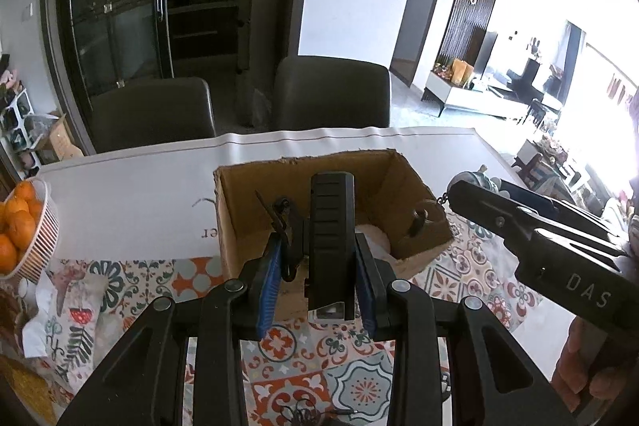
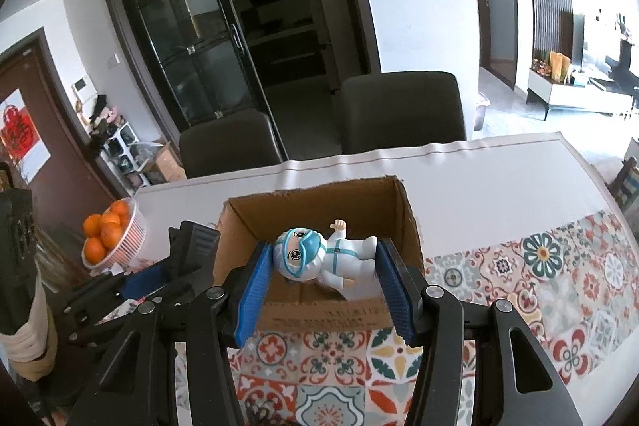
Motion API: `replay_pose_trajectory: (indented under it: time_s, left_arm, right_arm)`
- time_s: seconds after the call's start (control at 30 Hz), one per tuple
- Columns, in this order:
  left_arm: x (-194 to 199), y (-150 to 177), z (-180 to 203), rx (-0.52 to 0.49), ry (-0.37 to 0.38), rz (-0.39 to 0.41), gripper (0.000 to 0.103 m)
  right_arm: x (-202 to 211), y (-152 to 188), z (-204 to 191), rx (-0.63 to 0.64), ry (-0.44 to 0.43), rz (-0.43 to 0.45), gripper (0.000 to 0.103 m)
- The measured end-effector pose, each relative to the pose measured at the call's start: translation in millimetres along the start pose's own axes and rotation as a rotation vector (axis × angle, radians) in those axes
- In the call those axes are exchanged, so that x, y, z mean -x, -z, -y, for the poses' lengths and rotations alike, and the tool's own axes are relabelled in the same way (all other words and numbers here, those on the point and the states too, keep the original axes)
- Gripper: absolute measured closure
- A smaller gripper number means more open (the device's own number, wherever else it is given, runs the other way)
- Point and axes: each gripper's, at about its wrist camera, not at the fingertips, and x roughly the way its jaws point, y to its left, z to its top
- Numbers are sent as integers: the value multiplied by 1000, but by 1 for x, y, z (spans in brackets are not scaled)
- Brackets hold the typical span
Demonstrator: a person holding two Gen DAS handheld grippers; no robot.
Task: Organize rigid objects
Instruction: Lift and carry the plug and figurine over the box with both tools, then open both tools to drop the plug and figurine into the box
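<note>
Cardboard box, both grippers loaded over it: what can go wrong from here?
1. Both grippers crowd the cardboard box; the right gripper with the figurine could bump the left gripper.
2. The black device has a clip dangling beside it; that may snag the box wall.

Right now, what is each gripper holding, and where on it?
The left gripper pinches a black clip-like tool by its long sides. The right gripper clamps a toy figure, head and feet against its fingers, over the cardboard box.
</note>
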Motion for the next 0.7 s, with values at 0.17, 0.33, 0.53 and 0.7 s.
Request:
replay_pose_trajectory:
  time_s: [0.17,0.33,0.53,0.7]
  left_arm:
    - [-9,-11,0,-19,-23,-13,70]
    - [-20,-19,-3,-28,-33,-40,70]
    - [-38,-26,-12,0,-18,-100,69]
    - [-54,-29,-17,6,-30,-140,69]
  right_arm:
    - [-12,-11,-1,19,4,-22,49]
    - [-24,-18,-2,47,20,-48,49]
    - [-46,-26,0,45,24,-120,49]
    - [-66,-28,1,50,19,-186,49]
